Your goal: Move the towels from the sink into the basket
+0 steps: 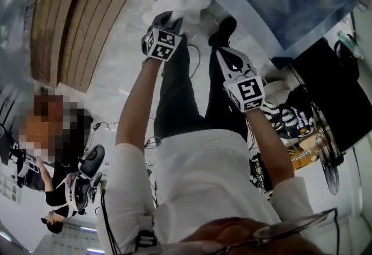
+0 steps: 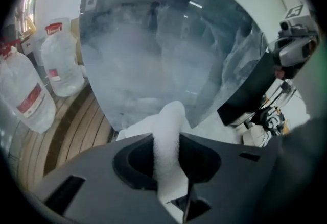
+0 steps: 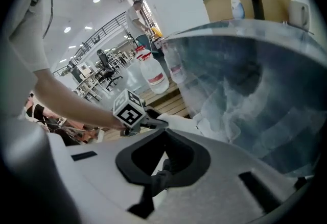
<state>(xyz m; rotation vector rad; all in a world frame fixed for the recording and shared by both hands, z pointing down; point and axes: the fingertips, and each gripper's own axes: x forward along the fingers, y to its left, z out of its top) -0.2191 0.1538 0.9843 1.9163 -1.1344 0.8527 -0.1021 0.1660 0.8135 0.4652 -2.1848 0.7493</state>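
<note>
White towel [image 2: 171, 118] pinched between left gripper [image 2: 168, 164] jaws, end poking forward

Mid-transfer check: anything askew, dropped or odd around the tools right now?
Nothing stands out. The left tool grips a white towel between its jaws; the right tool is shut and empty.

We can read no words or numbers; the red-and-white labels [image 2: 31, 100] on the large clear plastic water bottles [image 2: 64, 59] are too blurred.
</note>
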